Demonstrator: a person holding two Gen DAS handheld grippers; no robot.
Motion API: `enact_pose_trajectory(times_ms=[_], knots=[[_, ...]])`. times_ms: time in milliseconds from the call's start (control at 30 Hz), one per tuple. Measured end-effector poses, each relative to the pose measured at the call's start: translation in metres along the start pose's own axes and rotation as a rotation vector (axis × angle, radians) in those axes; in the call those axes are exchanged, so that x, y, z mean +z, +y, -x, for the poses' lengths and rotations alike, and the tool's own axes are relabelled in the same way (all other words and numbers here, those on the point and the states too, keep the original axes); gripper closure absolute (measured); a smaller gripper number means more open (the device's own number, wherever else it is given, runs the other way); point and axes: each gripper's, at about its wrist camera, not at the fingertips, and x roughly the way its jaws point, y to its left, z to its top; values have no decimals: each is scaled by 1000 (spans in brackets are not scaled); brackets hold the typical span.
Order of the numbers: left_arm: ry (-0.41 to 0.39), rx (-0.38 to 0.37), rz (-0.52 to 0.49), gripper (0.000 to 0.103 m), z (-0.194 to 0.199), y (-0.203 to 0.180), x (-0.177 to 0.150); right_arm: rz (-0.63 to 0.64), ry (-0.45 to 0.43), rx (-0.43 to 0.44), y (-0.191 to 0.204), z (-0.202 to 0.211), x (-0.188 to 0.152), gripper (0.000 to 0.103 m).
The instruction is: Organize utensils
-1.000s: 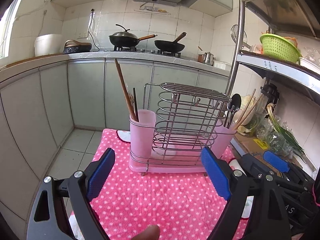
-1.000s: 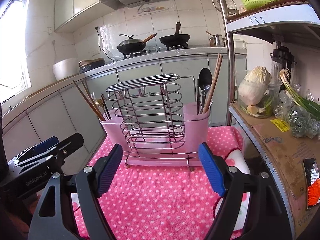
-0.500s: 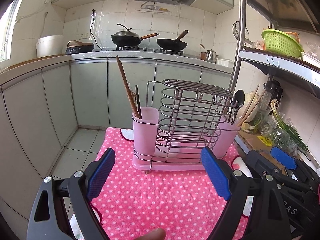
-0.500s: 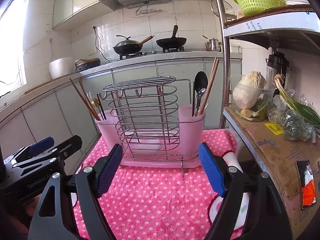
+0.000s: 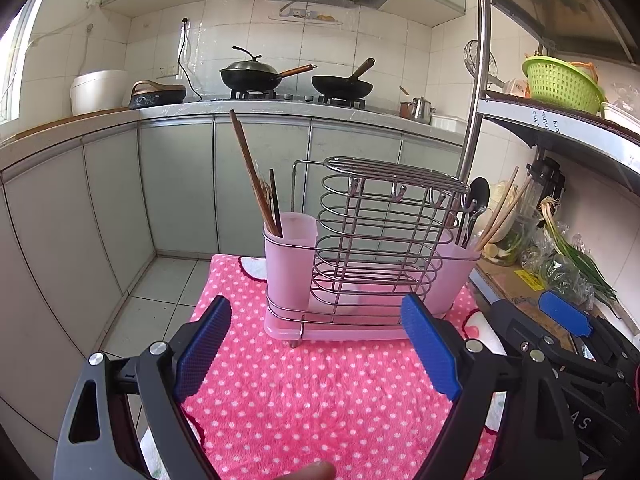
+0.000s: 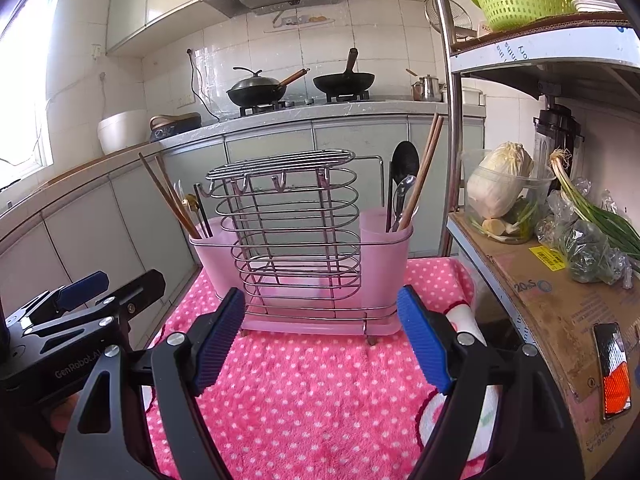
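Fingers: both pairs spread wide, nothing held; left gripper, right gripper. Chopsticks, spoons upright in pink holder ahead. Likely light, rigid, slippery; best pinched on exposed upper shafts.

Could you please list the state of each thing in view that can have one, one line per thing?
left gripper: open, holding nothing.
right gripper: open, holding nothing.
utensil rack: upright on the pink dotted towel, wire middle section empty.
left pink cup: holds chopsticks and cutlery, standing upright.
right pink cup: holds a black spoon, a metal spoon and chopsticks.
lidded wok: lid on, on the stove.
open wok: uncovered, on the stove.
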Motion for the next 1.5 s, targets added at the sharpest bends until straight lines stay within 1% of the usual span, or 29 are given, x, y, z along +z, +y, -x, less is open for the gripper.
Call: enact_pose_trajectory(times_ms=[1500], knots=[[-6, 0, -12, 21, 0, 0, 0, 6, 9, 0, 0, -3, 3, 24]])
